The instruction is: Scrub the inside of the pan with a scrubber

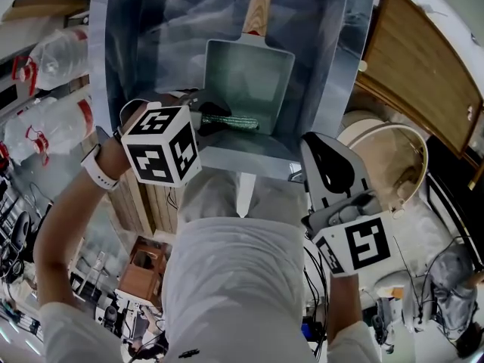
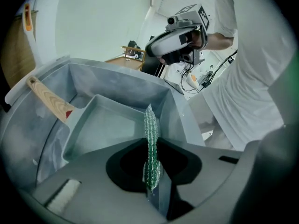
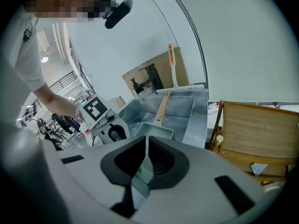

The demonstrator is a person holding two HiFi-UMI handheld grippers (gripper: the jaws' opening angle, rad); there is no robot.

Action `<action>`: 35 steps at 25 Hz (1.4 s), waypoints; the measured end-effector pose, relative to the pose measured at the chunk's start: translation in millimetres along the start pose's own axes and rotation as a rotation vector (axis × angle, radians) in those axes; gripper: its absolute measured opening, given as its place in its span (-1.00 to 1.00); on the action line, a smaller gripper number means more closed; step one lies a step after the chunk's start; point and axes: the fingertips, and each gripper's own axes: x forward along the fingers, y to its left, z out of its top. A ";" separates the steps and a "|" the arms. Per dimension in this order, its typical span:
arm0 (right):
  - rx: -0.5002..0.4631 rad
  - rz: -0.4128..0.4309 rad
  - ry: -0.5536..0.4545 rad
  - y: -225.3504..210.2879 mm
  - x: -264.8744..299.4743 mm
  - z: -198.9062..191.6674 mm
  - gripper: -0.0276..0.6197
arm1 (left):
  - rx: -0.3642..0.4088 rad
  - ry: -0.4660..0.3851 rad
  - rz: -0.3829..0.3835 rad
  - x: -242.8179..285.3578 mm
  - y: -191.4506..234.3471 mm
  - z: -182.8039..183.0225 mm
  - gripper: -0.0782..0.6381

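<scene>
While the left gripper (image 2: 152, 176) is clamped on only the near end of the thin green scrubber (image 2: 150, 139), which juts edgewise ahead of its jaws at the near wall of the pan (image 1: 249, 82), pressing down could fold the scrubber or pull it free. The right gripper (image 3: 143, 167), jaws together on nothing, hangs outside the sink (image 1: 128, 36), so the unsteadied pan may slide. Pan: rectangular, grey-green, with its wooden handle (image 1: 259, 6) pointing away from both grippers.

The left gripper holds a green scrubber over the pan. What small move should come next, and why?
Probably lower the left gripper a little, until the green mesh scrubber presses on the floor of the square grey pan with the wooden handle. Its jaws are shut on the scrubber, which hangs by the pan's near wall, but contact with the floor is not visible.
</scene>
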 end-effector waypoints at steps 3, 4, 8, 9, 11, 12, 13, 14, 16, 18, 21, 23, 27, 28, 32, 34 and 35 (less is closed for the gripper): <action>0.002 -0.003 -0.003 -2.5 -1.9 0.3 -0.86 | 0.008 -0.015 0.044 -2.5 8.9 6.9 -0.57; 0.003 -0.004 -0.003 -3.6 -2.6 0.2 -0.86 | 0.011 -0.020 0.059 -3.0 11.6 10.2 -0.57; 0.008 -0.010 -0.007 -8.6 -6.3 -0.5 -0.86 | 0.015 -0.047 0.124 -7.0 23.0 25.8 -0.57; 0.010 -0.012 -0.008 -9.9 -7.2 -0.6 -0.86 | 0.016 -0.055 0.143 -9.2 26.7 29.9 -0.57; 0.014 -0.014 -0.009 -13.3 -8.6 -0.6 -0.86 | 0.023 -0.068 0.193 -14.7 37.8 37.5 -0.57; 0.016 -0.016 -0.010 -15.1 -9.0 -0.4 -0.86 | 0.030 -0.073 0.222 -17.6 45.6 40.9 -0.57; 0.018 -0.017 -0.010 -16.9 -9.5 -0.2 -0.86 | 0.039 -0.075 0.251 -20.3 54.4 43.9 -0.57; 0.019 -0.019 -0.010 -18.4 -10.0 0.1 -0.86 | 0.052 -0.074 0.279 -23.0 63.3 46.5 -0.57; 0.021 -0.020 -0.011 -20.6 -10.8 0.9 -0.86 | 0.080 -0.067 0.330 -28.7 79.8 50.9 -0.57; 0.023 -0.020 -0.010 -23.0 -11.0 0.8 -0.86 | 0.102 -0.058 0.374 -33.5 93.4 54.5 -0.57; 0.026 -0.022 -0.005 -26.1 -11.4 0.6 -0.86 | 0.132 -0.035 0.433 -34.3 109.7 55.3 -0.57; 0.027 -0.022 -0.007 -26.7 -10.7 2.4 -0.86 | 0.165 -0.011 0.475 -33.0 117.5 52.2 -0.57; 0.026 -0.021 -0.006 -31.8 -10.9 4.0 -0.86 | 0.276 0.047 0.552 -26.5 120.3 50.1 -0.57; 0.027 -0.021 -0.003 -33.2 -11.2 3.6 -0.86 | 0.305 0.055 0.571 -25.1 120.1 50.8 -0.57; 0.031 -0.021 -0.001 -35.3 -11.0 2.1 -0.86 | 0.343 0.045 0.605 -22.4 120.0 50.5 -0.57; 0.034 -0.018 0.000 -35.4 -10.7 0.7 -0.86 | 0.335 0.036 0.601 -20.9 120.0 50.0 -0.57; 0.036 -0.017 0.000 -35.5 -10.4 0.4 -0.86 | 0.331 0.032 0.596 -20.1 120.1 49.9 -0.57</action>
